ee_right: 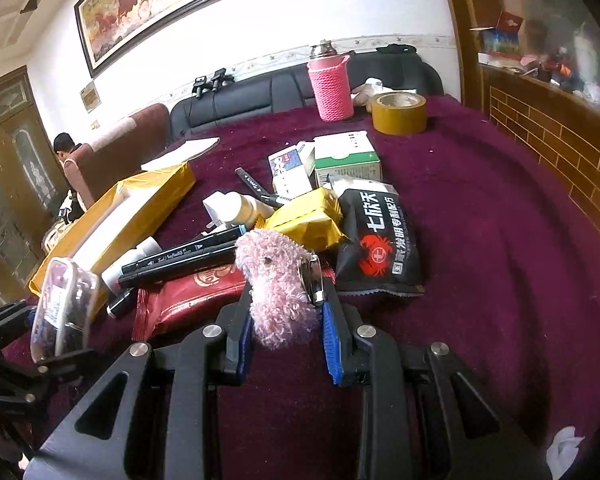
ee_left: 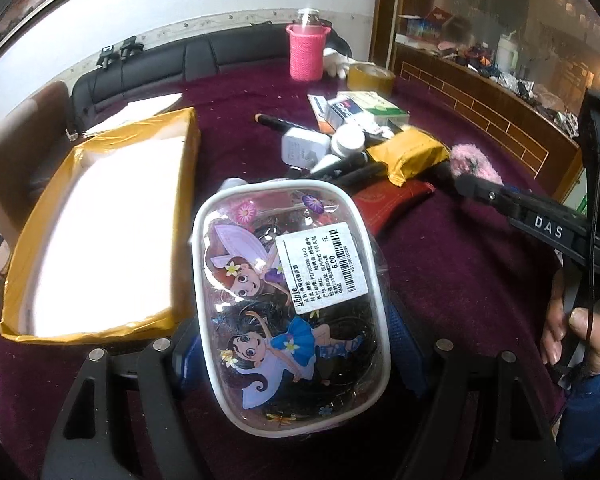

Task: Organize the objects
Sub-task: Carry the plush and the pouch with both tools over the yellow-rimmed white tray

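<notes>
Left gripper [ee_left: 288,344] angled down, clamped on clear cartoon pouch [ee_left: 292,308], lifted over purple cloth [ee_left: 460,280] beside yellow box [ee_left: 100,232]. Right gripper [ee_right: 286,320] pitched down, pinching pink fluffy toy [ee_right: 276,280] near pile of markers [ee_right: 180,260] and packets [ee_right: 376,240].

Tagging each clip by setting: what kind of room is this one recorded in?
Most likely a home living or dining room: a black leather sofa along the wall, a framed horse painting above it, and a table under a maroon cloth piled with household odds and ends.
</notes>
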Available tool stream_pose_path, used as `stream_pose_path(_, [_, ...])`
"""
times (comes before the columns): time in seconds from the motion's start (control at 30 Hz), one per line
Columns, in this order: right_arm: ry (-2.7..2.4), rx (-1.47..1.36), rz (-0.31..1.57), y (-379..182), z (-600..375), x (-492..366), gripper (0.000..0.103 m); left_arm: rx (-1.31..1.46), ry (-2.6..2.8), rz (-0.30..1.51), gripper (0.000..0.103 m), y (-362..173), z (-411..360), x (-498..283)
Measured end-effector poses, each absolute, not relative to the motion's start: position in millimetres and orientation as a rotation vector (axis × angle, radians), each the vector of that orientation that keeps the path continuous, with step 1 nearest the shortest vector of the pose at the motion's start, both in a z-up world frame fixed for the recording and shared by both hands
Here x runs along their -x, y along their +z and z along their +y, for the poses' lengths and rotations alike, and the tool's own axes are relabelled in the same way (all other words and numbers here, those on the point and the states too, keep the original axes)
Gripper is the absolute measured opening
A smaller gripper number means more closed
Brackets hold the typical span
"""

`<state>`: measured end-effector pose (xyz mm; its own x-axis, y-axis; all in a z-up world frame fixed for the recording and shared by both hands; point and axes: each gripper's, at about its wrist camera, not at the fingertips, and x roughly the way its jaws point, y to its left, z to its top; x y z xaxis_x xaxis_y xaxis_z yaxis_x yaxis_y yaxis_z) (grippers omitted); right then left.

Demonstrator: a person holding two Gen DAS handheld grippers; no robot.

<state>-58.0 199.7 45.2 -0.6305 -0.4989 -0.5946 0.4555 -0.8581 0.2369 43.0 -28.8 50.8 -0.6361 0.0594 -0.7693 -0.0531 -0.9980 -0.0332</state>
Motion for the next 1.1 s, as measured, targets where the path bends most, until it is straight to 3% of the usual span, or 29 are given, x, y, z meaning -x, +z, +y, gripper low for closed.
stream_pose_path(0.27, [-2.37, -0.959, -0.091, 49.2, 175.1, 35.1, 0.025, 1.249, 2.847, -0.081, 0.072, 60.2, -61.2, -53.8])
stream_pose_path(0.8, [-2.145, -0.975, 0.072, 84.8, 59.5, 2.7, 0.026, 1.227, 2.945, -0.286, 0.072, 68.7, -172.9, -65.4])
stream_pose_path(1.1, [-2.048, -1.025, 0.126, 109.8, -15.7, 31.7, 0.026, 1.308, 2.946, -0.289, 0.072, 87.2, -235.7, -19.8])
